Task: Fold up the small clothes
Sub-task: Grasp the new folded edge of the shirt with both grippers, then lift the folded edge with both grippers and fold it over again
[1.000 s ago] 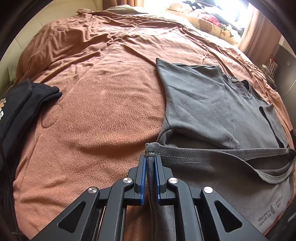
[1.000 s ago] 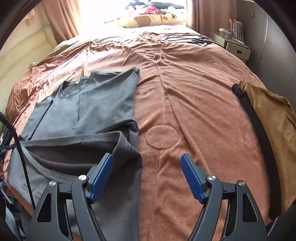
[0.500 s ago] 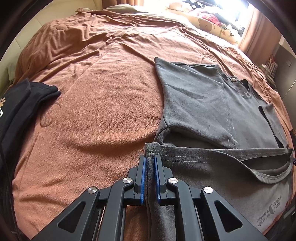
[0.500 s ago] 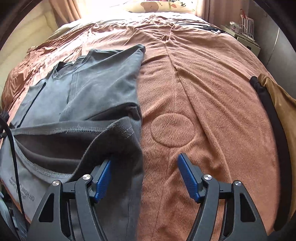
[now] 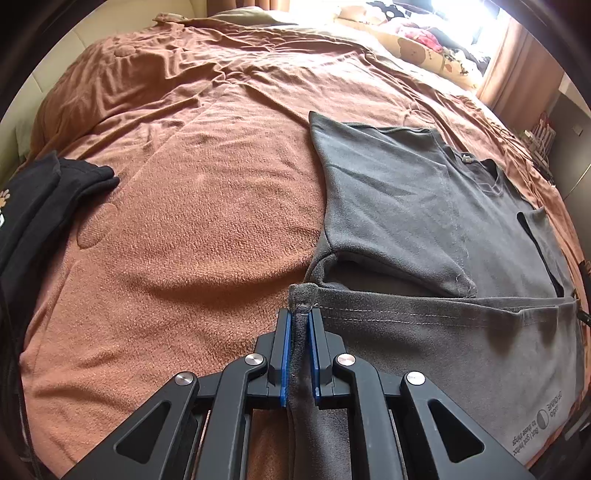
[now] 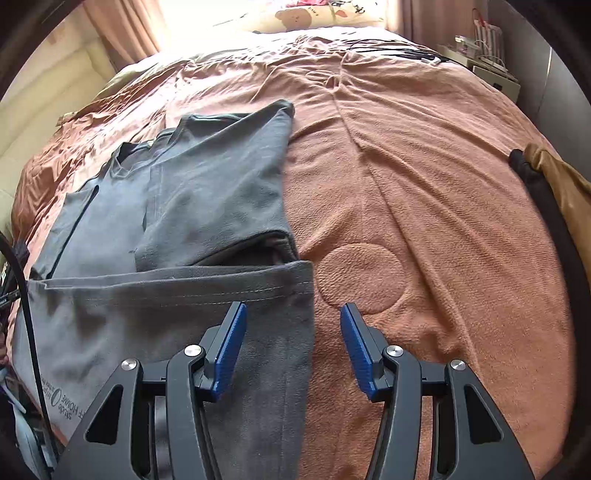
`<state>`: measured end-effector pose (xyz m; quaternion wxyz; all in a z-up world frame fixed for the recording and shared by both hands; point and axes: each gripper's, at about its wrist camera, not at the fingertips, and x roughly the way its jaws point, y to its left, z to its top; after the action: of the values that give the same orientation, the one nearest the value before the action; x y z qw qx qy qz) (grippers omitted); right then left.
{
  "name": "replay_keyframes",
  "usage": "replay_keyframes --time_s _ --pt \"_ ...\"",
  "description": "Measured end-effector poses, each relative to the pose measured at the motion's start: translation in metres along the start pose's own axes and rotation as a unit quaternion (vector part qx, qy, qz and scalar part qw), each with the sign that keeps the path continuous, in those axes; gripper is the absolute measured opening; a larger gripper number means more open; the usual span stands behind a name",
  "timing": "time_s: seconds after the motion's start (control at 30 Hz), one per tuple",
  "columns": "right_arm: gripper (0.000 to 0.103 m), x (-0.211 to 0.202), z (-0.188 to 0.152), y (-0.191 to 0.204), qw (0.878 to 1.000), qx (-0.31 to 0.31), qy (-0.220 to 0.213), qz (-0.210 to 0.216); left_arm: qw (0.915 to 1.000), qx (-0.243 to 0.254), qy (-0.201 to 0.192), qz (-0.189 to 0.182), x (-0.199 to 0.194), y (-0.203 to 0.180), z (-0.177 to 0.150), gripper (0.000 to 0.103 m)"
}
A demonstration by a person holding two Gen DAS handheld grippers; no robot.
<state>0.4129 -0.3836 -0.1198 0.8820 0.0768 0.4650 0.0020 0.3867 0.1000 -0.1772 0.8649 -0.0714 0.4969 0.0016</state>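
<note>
Left wrist: left gripper [image 5: 300,321] pinches grey T-shirt [image 5: 424,206] hem; right gripper [image 6: 293,317] fingers closing, half apart, astride its corner.

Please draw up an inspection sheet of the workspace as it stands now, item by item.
Surface: brown blanket over a bed, wrinkled towards the far end.
Job's things: grey T-shirt lying partly folded, bottom hem turned up.
Clutter: black garment at one side; tan garment with a black one beside it at the other.
Grippers: left claw shut on the shirt's hem corner; right claw open, jaws just been closing, straddling the shirt's other edge without pressing it.
Cables: black cable beside the shirt; more cables at the far end.
Surroundings: curtains, cartoon pillow, bedside cabinet.
</note>
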Motion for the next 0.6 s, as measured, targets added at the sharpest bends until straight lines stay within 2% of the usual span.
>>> replay_keyframes --time_s 0.13,0.17,0.47,0.6 --pt "0.007 0.009 0.007 0.007 1.0 -0.011 0.006 -0.011 0.9999 0.001 -0.013 0.003 -0.005 -0.001 -0.001 0.009" --pt "0.004 0.007 0.008 0.009 1.0 -0.014 0.001 -0.021 0.9998 0.001 -0.019 0.002 -0.008 -0.001 -0.002 0.009" --pt "0.001 -0.028 -0.008 0.016 0.997 -0.003 -0.058 -0.041 0.9982 -0.013 -0.059 -0.007 -0.041 0.006 -0.009 0.009" --pt "0.001 -0.045 -0.014 0.017 0.996 0.004 -0.081 -0.043 0.9954 -0.012 -0.094 -0.012 -0.063 0.002 -0.007 0.008"
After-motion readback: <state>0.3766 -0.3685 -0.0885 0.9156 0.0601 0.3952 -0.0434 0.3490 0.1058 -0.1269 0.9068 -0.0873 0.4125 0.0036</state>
